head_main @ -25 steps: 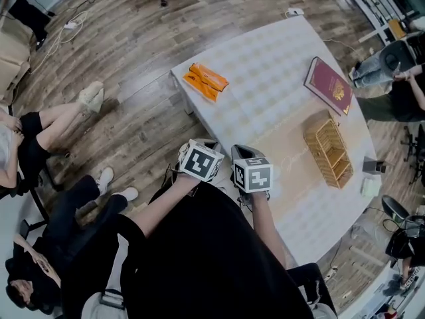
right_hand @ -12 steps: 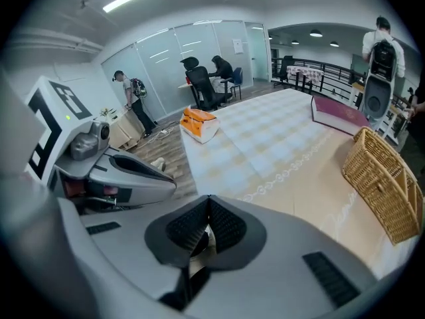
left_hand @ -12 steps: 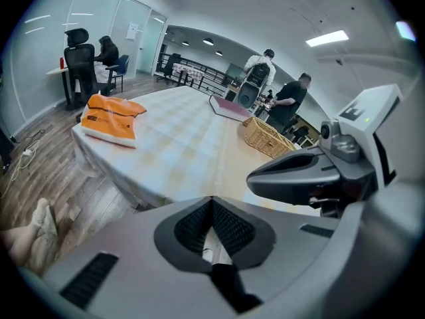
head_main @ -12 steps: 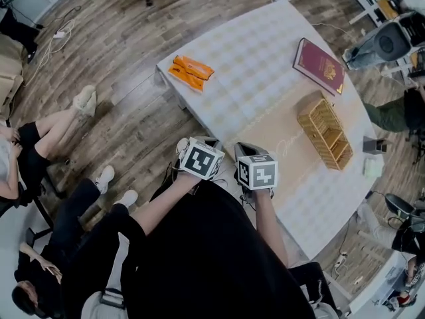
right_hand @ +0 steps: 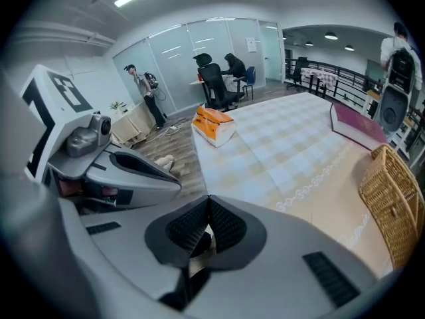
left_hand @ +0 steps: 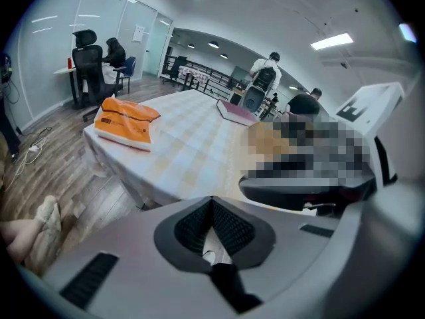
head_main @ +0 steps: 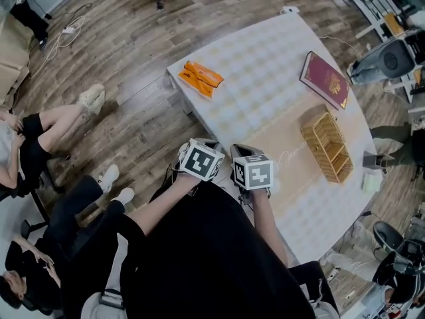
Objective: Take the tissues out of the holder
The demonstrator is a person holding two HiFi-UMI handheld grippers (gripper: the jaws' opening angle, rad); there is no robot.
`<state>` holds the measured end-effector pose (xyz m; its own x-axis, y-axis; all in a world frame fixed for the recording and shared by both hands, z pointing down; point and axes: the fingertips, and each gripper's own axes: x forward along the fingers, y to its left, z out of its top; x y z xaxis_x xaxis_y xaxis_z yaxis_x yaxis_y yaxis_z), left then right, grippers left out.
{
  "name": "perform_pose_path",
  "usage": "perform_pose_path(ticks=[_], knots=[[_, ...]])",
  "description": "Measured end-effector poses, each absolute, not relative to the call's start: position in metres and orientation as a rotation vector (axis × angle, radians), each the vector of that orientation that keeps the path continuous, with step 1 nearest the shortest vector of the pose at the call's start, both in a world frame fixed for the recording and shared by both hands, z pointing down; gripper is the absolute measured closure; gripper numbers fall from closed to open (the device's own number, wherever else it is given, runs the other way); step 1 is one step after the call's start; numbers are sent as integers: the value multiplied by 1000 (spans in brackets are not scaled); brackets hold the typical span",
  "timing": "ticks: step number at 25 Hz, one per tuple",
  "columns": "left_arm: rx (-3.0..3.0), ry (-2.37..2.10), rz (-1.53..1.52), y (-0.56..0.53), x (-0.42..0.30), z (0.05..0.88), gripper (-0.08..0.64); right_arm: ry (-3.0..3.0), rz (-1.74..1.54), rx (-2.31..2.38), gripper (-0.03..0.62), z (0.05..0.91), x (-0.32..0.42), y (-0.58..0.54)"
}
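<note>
Right tool (right_hand: pixel 208 201) and left tool (left_hand: pixel 212 203) are both closed and empty, well apart from the wicker holder (head_main: pixel 327 146) on the worktop (head_main: pixel 265 65). It lies off to their right, long axis along the worktop's edge, nearer the right tool. No tissues show inside.

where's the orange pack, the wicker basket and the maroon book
orange pack (head_main: pixel 201 79), head view, middle of its top
wicker basket (head_main: pixel 315 153), head view, left rim
maroon book (head_main: pixel 325 80), head view, middle of cover
</note>
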<state>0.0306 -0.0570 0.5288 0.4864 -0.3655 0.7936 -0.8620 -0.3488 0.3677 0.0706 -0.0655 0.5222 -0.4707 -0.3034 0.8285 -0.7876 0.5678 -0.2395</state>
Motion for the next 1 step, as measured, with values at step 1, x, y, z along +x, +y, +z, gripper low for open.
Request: perform_pose_path(ticks=[1], knots=[[1919,-1018,774,-57,27,529,560,-2036,798,863,578,522,66,-66]])
